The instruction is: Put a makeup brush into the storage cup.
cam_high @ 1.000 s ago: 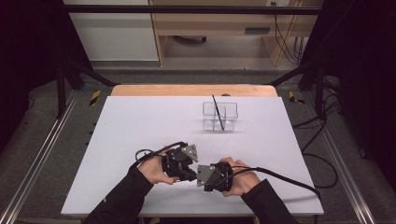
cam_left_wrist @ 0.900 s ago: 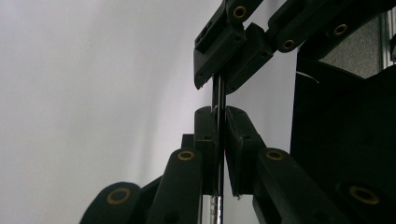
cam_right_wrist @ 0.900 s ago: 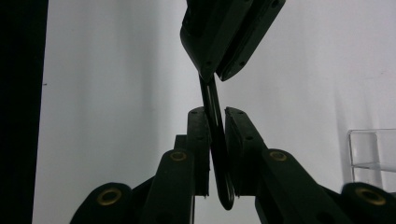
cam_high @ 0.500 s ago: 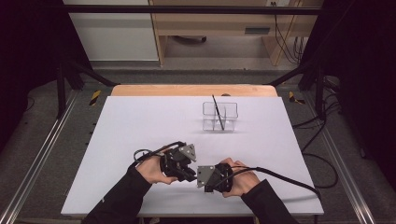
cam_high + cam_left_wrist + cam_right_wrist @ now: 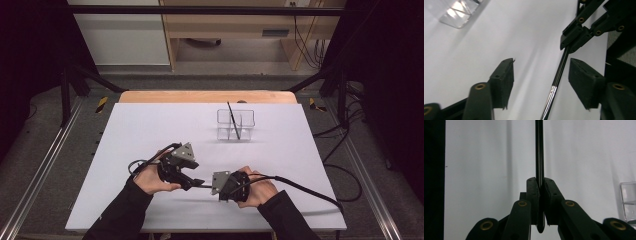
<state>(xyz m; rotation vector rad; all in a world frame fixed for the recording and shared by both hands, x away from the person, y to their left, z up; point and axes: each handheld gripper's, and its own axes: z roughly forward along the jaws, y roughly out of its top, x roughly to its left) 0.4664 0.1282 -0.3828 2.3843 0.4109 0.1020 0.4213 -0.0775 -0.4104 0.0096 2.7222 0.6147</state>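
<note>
Right gripper view is showing the right gripper (image 5: 540,192) pinching a thin black glossy rod (image 5: 539,150) between its fingers, just above the white surface (image 5: 486,157). Left gripper view is showing the left gripper (image 5: 541,75) holding its fingers spread around that rod, not touching it. A clear plastic compartment box (image 5: 235,124) is standing well apart.

High view above the white table (image 5: 150,130), both gripper views close, sharing the thin rod (image 5: 557,75)
</note>
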